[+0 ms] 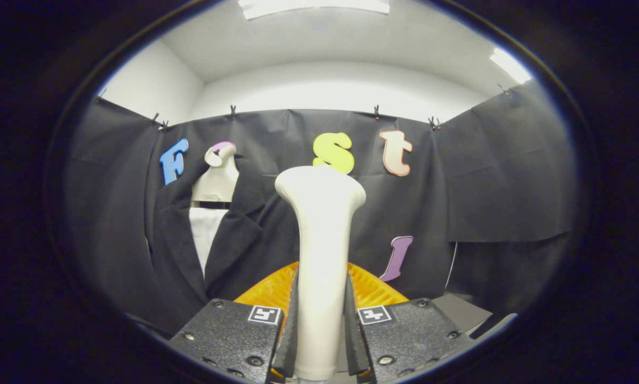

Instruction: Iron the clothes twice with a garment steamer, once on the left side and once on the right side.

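Observation:
The garment steamer (320,250) is a cream, upright handle that flares into a wide head at the top. My gripper (320,320) is shut on its lower handle, both fingers pressing its sides. Beyond and to the left of the steamer hangs a dark jacket (191,250) on a cream mannequin torso (216,178), with a white shirt front (204,237) between the lapels. The steamer head stands apart from the jacket, off its right lapel.
An orange ribbed object (370,288) lies just behind the steamer, beyond the fingers. A grey flat surface (460,312) sits low to the right. Black cloth walls (506,176) close the booth behind and on both sides.

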